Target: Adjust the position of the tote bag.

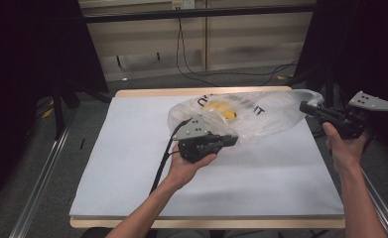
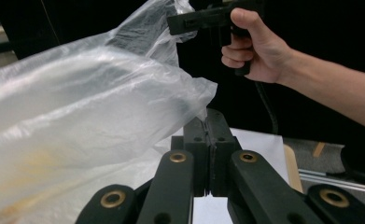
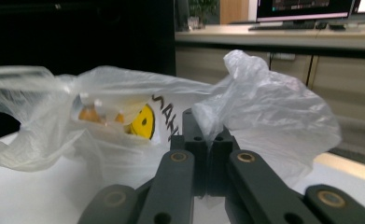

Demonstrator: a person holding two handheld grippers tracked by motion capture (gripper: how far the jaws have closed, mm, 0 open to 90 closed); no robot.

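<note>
Translucent white plastic bag (image 1: 251, 115) with black lettering and a yellow item inside lies on the white-covered desk (image 1: 132, 163), toward the far right. Left tool (image 1: 231, 140): jaws closed, pinching the bag's near edge. Right tool (image 1: 304, 106): jaws closed on the bag's right end, film bunched between them.

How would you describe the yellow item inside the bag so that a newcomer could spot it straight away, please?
Start at the white table, then find the clear plastic bag at its far right part, with the left gripper and the right gripper each shut on it. Inside, beside the black lettering, sits the yellow item, the only bright colour there.
</note>
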